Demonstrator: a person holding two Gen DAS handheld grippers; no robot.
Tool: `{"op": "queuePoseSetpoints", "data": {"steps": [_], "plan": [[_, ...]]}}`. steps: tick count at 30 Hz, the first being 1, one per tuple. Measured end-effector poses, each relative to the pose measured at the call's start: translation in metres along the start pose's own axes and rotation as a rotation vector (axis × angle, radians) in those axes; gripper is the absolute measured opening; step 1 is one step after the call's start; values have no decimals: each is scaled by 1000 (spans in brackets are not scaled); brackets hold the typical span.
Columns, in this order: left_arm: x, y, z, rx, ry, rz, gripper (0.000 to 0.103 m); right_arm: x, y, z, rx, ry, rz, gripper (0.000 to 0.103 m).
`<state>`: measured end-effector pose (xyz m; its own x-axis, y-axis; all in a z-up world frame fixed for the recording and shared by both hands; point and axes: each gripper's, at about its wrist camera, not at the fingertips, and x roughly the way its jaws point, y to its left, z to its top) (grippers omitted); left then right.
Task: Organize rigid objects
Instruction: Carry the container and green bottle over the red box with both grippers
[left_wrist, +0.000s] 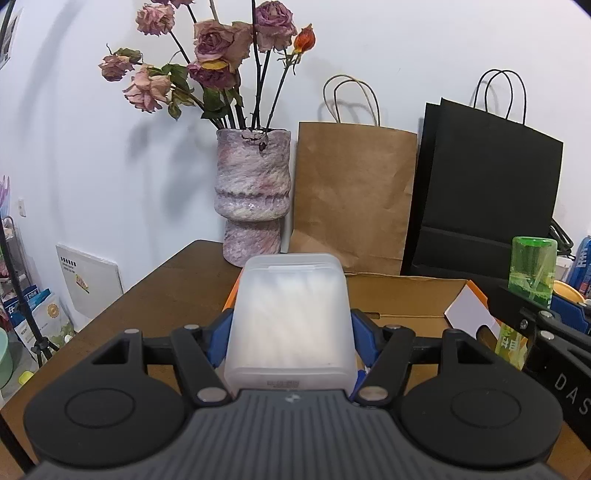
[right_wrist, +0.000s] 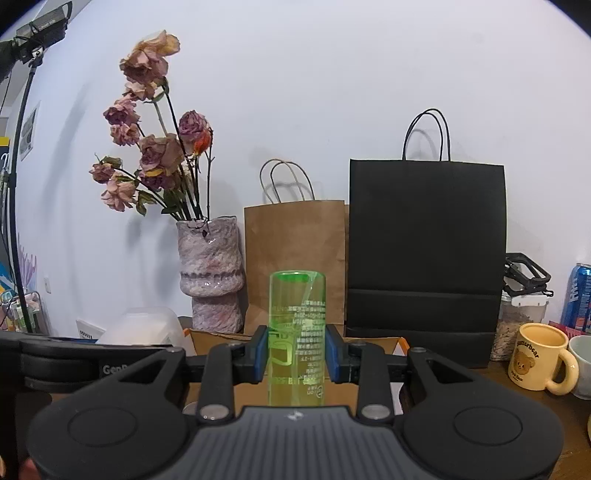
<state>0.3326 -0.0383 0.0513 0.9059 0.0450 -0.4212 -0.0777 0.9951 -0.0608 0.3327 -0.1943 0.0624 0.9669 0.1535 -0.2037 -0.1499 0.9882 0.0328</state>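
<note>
Left hand-held gripper (left_wrist: 290, 332): squeezes frosted plastic box (left_wrist: 290, 317).
Right hand-held gripper (right_wrist: 297, 352): squeezes green tube (right_wrist: 297, 332).
Tip: lower both gently into cardboard box (left_wrist: 406, 299).

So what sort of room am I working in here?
Probably a home, at a cluttered wooden table against a wall: a vase of dried roses, paper shopping bags and a bear mug.

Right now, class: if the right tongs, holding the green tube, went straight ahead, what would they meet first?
Probably the brown paper bag, which stands directly behind the green tube held by the right tongs. An open cardboard box lies lower in front; depth is unclear, so the tube might pass above it.
</note>
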Motion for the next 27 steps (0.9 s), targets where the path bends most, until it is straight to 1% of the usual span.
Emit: {"op": "queuePoseSetpoints", "data": {"steps": [17, 27], "plan": [[50, -7, 7, 24, 34, 27, 67, 46, -11, 1, 4, 54, 13, 30], [66, -5, 4, 37, 62, 44, 67, 63, -16, -7, 10, 105, -2, 30]]}}
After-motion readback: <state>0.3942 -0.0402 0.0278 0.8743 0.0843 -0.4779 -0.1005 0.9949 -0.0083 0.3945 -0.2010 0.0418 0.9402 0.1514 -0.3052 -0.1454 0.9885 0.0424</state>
